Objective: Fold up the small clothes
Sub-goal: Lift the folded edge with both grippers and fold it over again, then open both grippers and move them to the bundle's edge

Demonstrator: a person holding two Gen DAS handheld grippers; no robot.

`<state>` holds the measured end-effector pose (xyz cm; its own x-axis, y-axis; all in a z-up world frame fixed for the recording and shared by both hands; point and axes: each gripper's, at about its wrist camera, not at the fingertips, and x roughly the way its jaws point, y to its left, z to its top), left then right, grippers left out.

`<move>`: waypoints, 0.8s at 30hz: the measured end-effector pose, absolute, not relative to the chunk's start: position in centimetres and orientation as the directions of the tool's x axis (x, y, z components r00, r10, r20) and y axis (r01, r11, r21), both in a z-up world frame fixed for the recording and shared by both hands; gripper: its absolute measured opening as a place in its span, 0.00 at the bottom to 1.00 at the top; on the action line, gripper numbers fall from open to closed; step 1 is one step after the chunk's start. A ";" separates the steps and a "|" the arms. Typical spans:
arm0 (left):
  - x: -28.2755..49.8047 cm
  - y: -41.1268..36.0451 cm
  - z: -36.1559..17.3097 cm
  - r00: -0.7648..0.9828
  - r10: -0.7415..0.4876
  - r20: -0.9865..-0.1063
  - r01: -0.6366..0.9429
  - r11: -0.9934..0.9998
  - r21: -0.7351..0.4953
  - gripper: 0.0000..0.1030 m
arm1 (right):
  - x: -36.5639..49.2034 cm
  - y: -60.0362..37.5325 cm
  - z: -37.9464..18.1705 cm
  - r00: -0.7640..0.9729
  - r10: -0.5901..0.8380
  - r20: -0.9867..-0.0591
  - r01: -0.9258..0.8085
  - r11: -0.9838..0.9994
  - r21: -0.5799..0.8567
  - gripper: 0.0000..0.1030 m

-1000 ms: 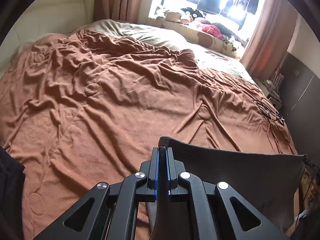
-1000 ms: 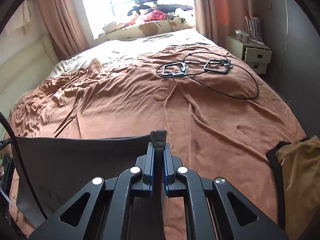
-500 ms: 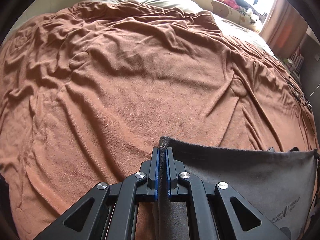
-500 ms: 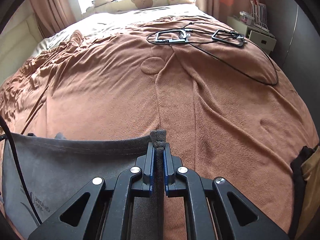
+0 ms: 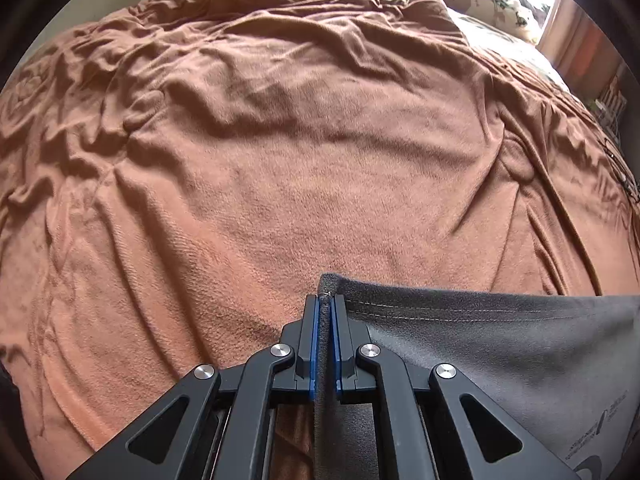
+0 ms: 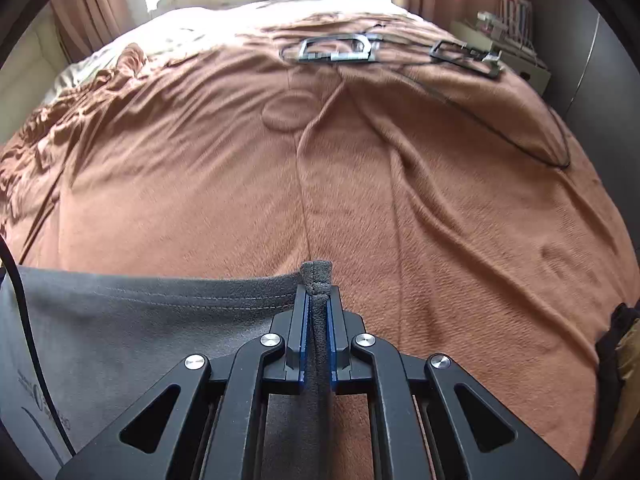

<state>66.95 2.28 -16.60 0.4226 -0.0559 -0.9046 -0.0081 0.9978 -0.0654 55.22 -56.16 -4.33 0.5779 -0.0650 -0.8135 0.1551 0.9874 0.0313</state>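
Note:
A dark grey garment (image 5: 480,344) with a stitched hem and small white print hangs stretched between my two grippers, low over a brown blanket (image 5: 280,184). My left gripper (image 5: 325,304) is shut on the hem's left corner, which pokes out above the blue pads. In the right wrist view the same grey garment (image 6: 140,320) runs off to the left, and my right gripper (image 6: 317,294) is shut on its right corner. The garment's lower part is hidden below both grippers.
The brown blanket (image 6: 400,200) covers a wide bed, wrinkled at the left. Two black frames with a looping cable (image 6: 336,50) lie at the far right of the bed. An olive and black cloth (image 6: 620,360) sits at the right edge. Pillows, curtains and a nightstand (image 6: 504,44) lie beyond.
Both grippers have sunk toward the blanket and tipped further down, carrying the grey garment with them. The bed fills more of each view and the window has slid out at the top.

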 end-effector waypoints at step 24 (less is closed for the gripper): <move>52.9 4.3 -9.1 0.452 -0.106 -0.885 0.003 0.993 -0.117 0.41 | 40.5 -58.4 1.2 0.598 0.073 -0.798 0.142 0.970 0.195 0.49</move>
